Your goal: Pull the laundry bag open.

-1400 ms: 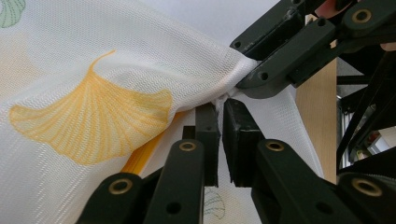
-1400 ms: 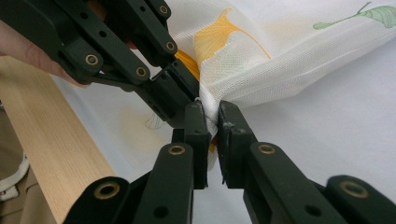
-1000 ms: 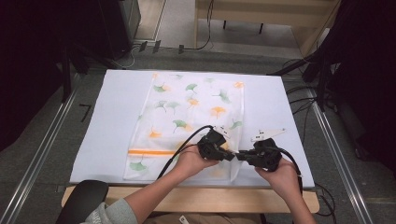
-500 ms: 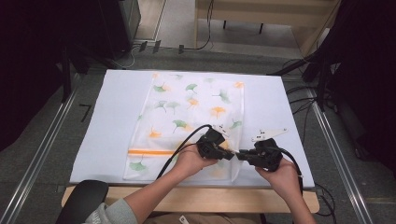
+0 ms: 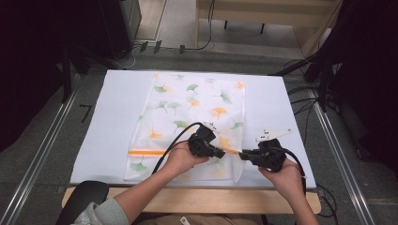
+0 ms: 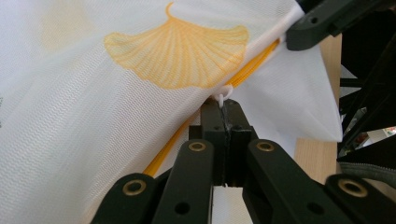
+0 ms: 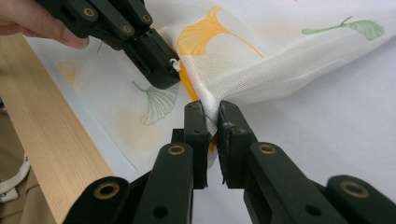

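A wooden table under a white sheet, with a leaf-printed mesh bag on top

The table (image 5: pixel 197 199) shows its pale wooden edge along the near side, and a white sheet (image 5: pixel 108 122) covers almost all of its top. On the sheet lies a white mesh bag (image 5: pixel 187 108) printed with green and orange ginkgo leaves, with an orange strip across it near the front; it lies flat from the far edge toward the near one, but its near right corner is lifted off the sheet. Dark cables rest on the grey floor (image 5: pixel 42 154) around the table.
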`<state>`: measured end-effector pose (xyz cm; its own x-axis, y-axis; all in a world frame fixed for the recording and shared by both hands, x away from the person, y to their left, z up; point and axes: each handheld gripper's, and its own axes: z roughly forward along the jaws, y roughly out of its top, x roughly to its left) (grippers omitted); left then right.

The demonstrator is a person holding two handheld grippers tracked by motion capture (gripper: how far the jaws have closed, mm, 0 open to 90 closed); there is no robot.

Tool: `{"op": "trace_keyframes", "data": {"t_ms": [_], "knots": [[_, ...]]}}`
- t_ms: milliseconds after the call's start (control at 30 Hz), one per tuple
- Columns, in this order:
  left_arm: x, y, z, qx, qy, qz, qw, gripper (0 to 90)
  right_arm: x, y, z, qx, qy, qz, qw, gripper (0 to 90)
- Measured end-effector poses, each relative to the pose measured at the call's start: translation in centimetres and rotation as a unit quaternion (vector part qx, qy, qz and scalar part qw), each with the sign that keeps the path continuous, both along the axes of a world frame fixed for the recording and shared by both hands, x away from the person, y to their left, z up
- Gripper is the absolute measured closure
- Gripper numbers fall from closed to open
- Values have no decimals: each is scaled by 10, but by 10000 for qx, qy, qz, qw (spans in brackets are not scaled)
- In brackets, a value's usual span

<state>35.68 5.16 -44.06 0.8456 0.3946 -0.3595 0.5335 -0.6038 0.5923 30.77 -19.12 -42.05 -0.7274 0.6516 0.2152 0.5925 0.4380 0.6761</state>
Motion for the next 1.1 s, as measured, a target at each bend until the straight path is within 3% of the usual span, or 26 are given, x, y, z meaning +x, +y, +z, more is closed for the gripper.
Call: {"op": "trace_keyframes", "data": {"t_ms": [100, 733, 900, 1100], "knots": [[-1, 0, -2, -19, 79, -17, 10000, 900, 0, 0, 0, -5, -8, -9, 10000, 848], [-2, 3, -2, -10, 18, 4, 10000, 900, 0, 3, -2, -21, 42, -18, 10000, 847], [0, 5, -3, -123, 192, 0, 9997, 900, 1, 2, -2, -12, 41, -9, 10000, 846], [1, 8, -2, 6, 129, 7, 9999, 900, 0, 2, -1, -37, 41, -18, 10000, 847]]}}
